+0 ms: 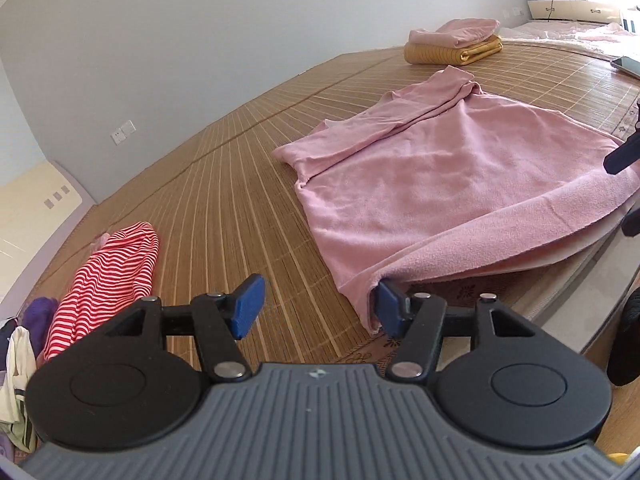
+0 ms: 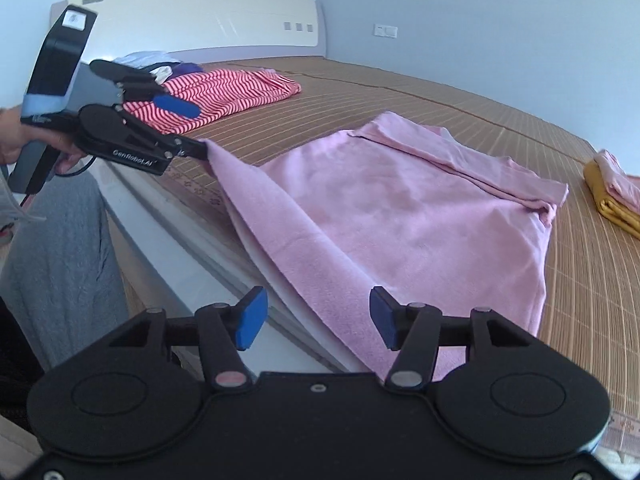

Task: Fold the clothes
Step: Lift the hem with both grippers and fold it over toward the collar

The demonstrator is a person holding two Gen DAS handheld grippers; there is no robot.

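A pink garment (image 1: 440,176) lies spread on the bamboo mat (image 1: 224,184), sleeves folded in, its near hem lifted at the bed edge. My left gripper (image 1: 318,310) is open; the hem's left corner hangs against its right pad (image 1: 386,310). From the right wrist view, the left gripper (image 2: 194,128) touches that corner of the pink garment (image 2: 400,216) with one finger. My right gripper (image 2: 318,318) is open too, with the hem's other end lying in front of its right pad (image 2: 382,316). At the left wrist view's right margin, the right gripper (image 1: 622,196) straddles the hem.
A folded pink piece on a mustard one (image 1: 452,46) sits far back on the mat. A red striped garment (image 1: 108,276) and other clothes lie near the headboard (image 2: 192,16). A phone (image 1: 628,66) rests at the right. A person's grey trouser leg (image 2: 60,260) stands by the bed.
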